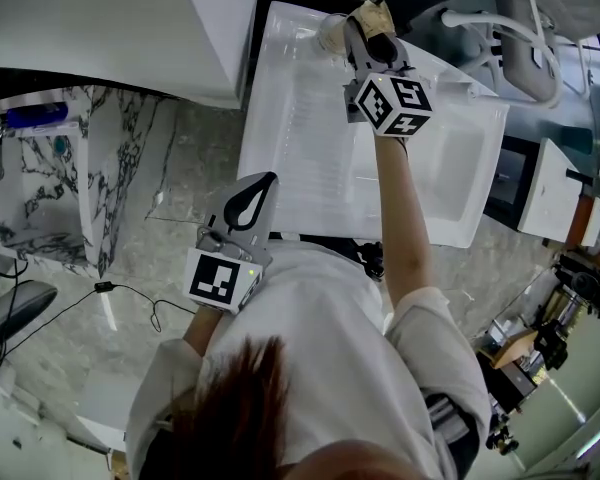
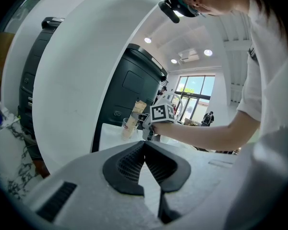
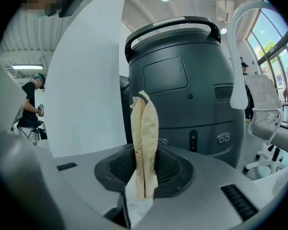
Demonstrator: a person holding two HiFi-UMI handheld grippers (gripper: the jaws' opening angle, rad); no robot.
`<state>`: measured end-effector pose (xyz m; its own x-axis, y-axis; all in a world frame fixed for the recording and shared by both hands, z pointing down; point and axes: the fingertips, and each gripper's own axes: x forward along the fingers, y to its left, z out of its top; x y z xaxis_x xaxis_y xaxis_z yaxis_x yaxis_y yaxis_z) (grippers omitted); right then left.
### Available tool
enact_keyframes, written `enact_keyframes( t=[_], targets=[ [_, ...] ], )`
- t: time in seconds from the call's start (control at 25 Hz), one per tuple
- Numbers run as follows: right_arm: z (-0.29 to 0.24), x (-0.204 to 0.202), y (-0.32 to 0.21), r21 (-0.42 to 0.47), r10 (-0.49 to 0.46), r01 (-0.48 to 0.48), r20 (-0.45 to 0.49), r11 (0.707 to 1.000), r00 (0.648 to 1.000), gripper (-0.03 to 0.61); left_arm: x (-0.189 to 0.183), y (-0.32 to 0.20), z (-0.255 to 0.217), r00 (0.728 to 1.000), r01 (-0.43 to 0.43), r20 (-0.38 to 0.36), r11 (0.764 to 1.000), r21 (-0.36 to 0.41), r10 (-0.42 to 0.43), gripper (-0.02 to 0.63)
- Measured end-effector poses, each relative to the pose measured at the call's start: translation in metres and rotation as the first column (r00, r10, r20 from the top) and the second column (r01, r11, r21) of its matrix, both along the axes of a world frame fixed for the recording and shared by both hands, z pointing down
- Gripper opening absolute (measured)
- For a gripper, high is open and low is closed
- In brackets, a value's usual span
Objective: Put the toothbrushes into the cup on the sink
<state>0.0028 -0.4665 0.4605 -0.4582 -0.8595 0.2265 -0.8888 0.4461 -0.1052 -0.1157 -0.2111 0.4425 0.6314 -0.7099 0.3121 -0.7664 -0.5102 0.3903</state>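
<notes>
My right gripper (image 1: 366,36) is shut on two tan paper-wrapped toothbrushes (image 3: 144,143), which stand upright between its jaws. In the head view the toothbrush wrappers (image 1: 371,15) are at the far end of the white sink (image 1: 280,118), right beside a clear cup (image 1: 331,32). The left gripper view shows the cup (image 2: 127,128) with the wrappers (image 2: 139,107) slanting over its mouth, lower end hidden at the rim. My left gripper (image 1: 256,196) hangs shut and empty near the sink's front edge, close to my body.
A marble counter (image 1: 40,188) with a blue object (image 1: 35,116) lies at the left. A large white panel (image 1: 130,18) borders the sink. A dark grey machine (image 3: 182,95) stands behind the sink, a white chair (image 3: 261,109) to its right. A cable (image 1: 130,298) lies on the floor.
</notes>
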Motion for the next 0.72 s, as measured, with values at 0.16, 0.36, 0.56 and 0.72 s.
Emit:
enact_keyframes(
  t=[0.16,0.36,0.56,0.72],
  targets=[
    [0.003,0.013,-0.007,-0.005,0.041,-0.041,0.014,0.999,0.999,0.081,0.001,-0.001,0.0,1.0,0.001,-0.003,1.0,-0.004,-0.001,0.015],
    [0.005,0.02,-0.011,-0.007,0.053,-0.053,0.026,0.999,0.998,0.081,0.002,-0.003,0.0,1.0,-0.002,-0.002,1.0,-0.001,0.002,0.015],
    [0.006,0.019,-0.012,-0.008,0.051,-0.051,0.031,0.999,0.998,0.081,0.003,-0.005,-0.001,1.0,-0.002,-0.004,1.0,0.0,0.002,0.015],
    [0.005,0.018,-0.013,-0.006,0.034,-0.034,0.036,0.999,0.999,0.083,0.004,-0.006,0.0,1.0,-0.001,-0.005,1.0,-0.003,0.001,0.015]
  ],
)
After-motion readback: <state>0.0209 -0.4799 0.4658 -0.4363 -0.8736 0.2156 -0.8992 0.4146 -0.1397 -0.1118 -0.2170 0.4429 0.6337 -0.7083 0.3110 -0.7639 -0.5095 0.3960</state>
